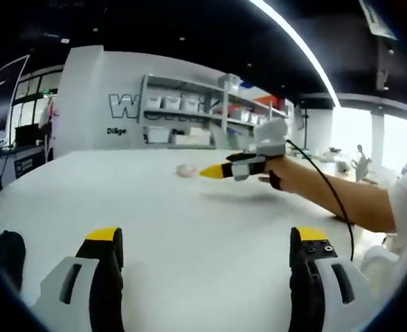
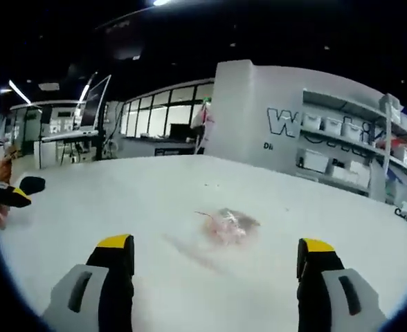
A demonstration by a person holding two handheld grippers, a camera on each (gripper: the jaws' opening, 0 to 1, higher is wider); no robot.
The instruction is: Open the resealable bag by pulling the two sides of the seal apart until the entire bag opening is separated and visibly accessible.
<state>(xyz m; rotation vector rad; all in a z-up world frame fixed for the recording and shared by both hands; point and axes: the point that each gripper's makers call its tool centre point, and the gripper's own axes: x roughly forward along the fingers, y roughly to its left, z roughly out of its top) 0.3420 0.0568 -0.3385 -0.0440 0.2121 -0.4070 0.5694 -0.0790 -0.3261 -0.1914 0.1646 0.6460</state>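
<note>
**Bright table, dark ceiling**

Long ceiling lights (image 1: pixel 307 52) shine down on the white table (image 1: pixel 155 207), which looks bright. Windows (image 1: pixel 356 135) glare white. The bag (image 2: pixel 228 225) looks blurry. Edges bend and curve.

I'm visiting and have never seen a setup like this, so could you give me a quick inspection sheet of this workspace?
Surface: white table, wide and mostly bare.
Job's things: resealable bag lies flat on the table, clear with pinkish contents; blurred, so the seal's state cannot be told.
Clutter: nothing seen.
Grippers: left gripper open, holding nothing; right gripper open, holding nothing, ahead of it the bag. Neither touches the bag.
Cables: black cable runs from the right gripper along the person's forearm.
Surroundings: shelving with white bins, a white wall with lettering, desks with monitors, ceiling light strips.
</note>
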